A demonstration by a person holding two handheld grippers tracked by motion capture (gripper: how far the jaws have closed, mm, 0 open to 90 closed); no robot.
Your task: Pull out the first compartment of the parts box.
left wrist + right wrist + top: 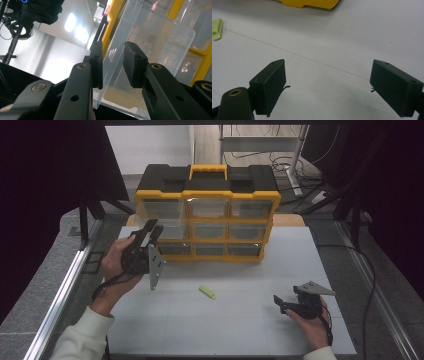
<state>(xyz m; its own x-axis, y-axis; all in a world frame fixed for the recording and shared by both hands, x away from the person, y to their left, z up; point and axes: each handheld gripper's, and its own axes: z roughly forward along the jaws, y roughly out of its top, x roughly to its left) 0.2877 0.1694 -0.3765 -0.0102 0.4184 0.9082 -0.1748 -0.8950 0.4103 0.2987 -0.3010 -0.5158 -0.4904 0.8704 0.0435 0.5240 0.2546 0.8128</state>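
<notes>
So the right gripper (pixel 328 85) hangs low over the white table (pixel 352 37), its two black jaws spread wide with nothing but bare tabletop between them. Taking the gripper as the landmark: the small lime-green piece (pixel 217 29) lies well off to its upper left, flat on the table at the frame's edge. Straight ahead of it and far off, the bottom edge of the yellow organizer (pixel 309 3) pokes in at the top. A thin seam line in the table runs diagonally just ahead of the jaw tips, from the green piece's side down toward the right jaw
</notes>
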